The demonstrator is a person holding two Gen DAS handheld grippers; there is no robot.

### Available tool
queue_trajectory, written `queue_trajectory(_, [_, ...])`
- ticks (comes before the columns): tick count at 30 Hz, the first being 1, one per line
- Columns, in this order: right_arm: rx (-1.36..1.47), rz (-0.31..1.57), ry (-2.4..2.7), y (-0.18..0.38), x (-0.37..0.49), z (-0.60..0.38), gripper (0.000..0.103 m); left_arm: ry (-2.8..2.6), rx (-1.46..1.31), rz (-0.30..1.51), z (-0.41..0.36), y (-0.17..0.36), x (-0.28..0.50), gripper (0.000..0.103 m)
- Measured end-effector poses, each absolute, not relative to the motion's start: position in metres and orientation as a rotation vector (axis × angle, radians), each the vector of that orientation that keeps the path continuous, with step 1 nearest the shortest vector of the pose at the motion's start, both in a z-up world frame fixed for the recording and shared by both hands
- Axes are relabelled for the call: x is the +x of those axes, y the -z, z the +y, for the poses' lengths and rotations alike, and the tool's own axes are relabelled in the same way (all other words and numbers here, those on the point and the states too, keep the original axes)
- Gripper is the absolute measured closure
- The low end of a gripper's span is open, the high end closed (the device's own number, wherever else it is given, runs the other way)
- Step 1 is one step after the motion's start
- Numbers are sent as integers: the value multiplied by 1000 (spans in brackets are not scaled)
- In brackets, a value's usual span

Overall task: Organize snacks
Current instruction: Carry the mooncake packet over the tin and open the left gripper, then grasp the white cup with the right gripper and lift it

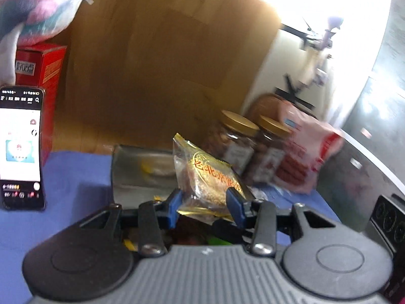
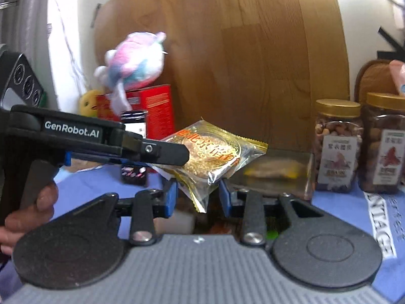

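1. The left hand-held gripper [image 1: 205, 204] is clamped on a gold-and-clear wrapped pastry packet [image 1: 207, 174], its blue pads [image 1: 174, 206] pressing the lower end of the wrapper; the packet stands clear above the blue-covered tabletop [image 1: 76, 174].
2. In the right wrist view the same packet [image 2: 215, 152] is held from the side by the left tool, while the right hand-held gripper [image 2: 198, 197] has its blue pads either side of the packet's bottom corner; whether they actually pinch it I cannot tell.
3. Behind the packet sits a clear tray [image 1: 141, 162] with something pale and yellow already in it, so at least one snack seems put away.
4. Two gold-lidded nut jars [image 2: 336, 147] and a pink packet of sausages [image 1: 303, 152] stand together at the right, seemingly grouped.
5. Left to do, by my judgement: set this packet into the tray and sort the loose items blurred beneath the grippers.
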State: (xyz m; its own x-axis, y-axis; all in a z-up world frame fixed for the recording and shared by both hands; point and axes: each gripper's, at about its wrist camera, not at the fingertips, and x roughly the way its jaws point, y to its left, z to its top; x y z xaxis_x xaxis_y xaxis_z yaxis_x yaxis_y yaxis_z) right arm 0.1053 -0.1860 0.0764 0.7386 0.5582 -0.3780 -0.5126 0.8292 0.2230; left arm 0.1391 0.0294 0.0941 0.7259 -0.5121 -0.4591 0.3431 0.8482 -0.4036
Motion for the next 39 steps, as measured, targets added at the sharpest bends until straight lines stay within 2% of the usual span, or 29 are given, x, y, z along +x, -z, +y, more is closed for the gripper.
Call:
queue_trajectory(4, [81,484,-524,-65,127,-175,63,421,-328,636,34,-75,170,64])
queue_trajectory(5, [72,478,-494,-65,127,-176,58,402,-326,651,36,-71,171,64])
queue_trajectory(6, [80,461,-487,-65,123,-180,59,397,-326,647,40,-70,169,64])
queue_trajectory(12, [191,436,-553,-64,84,-210,59,407,-404,552,80,-73,118,62])
queue_trajectory(18, [212,591,-621,-39,83,-188,59,360,-475,625,100,-43,89,62])
queue_trajectory(19, [211,607,-631,-37,85,-182,56,354,-495,633,103,-38,86,62])
queue_trajectory(20, [212,623,-633,-35,88,-175,47,346,-512,638,106,-33,83,62])
queue_trajectory(22, [212,648,-622,-33,93,-161,38,328,-541,646,114,-24,77,62])
queue_trajectory(27, [184,678,-577,-26,111,-137,38,307,-571,650,134,-16,60,62])
queue_trajectory(28, [182,692,-571,-24,116,-134,41,306,-571,649,136,-16,58,62])
queue_trajectory(29, [187,707,-577,-21,118,-133,51,307,-568,646,138,-17,55,62])
queue_trajectory(34, [232,672,-578,-31,97,-152,52,322,-562,629,141,-23,42,62])
queue_trajectory(39, [238,614,-688,-46,38,-194,52,403,-549,627,128,-30,27,62])
